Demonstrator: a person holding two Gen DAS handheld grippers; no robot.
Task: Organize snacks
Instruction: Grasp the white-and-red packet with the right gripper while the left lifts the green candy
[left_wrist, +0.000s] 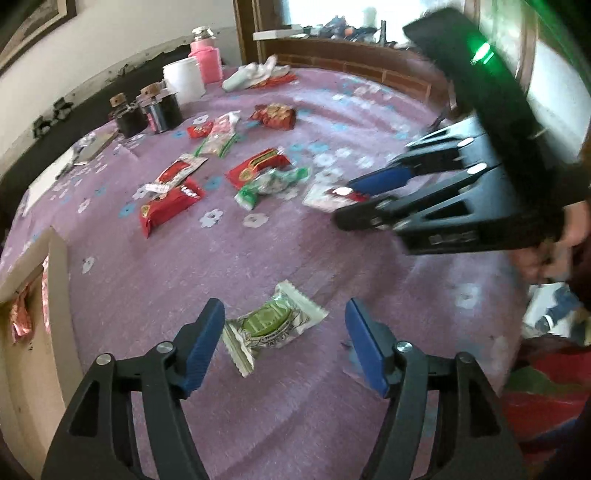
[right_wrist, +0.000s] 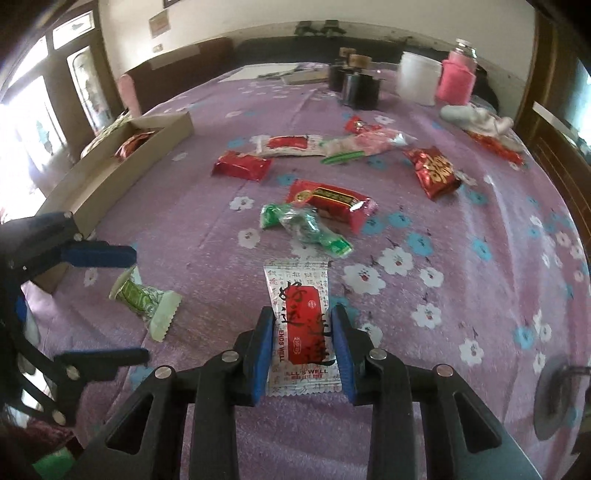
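The left gripper stands with jaws apart over a green snack packet lying untouched on the purple floral tablecloth near the cardboard box at the table's left edge. The right gripper is clamped on a white-and-red candy packet. More red packets lie mid-table.

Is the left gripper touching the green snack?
Apart. The left wrist view shows the left gripper open, cloth visible between each pad and the green snack.

Soft window daylight, fisheye-warped, blurred
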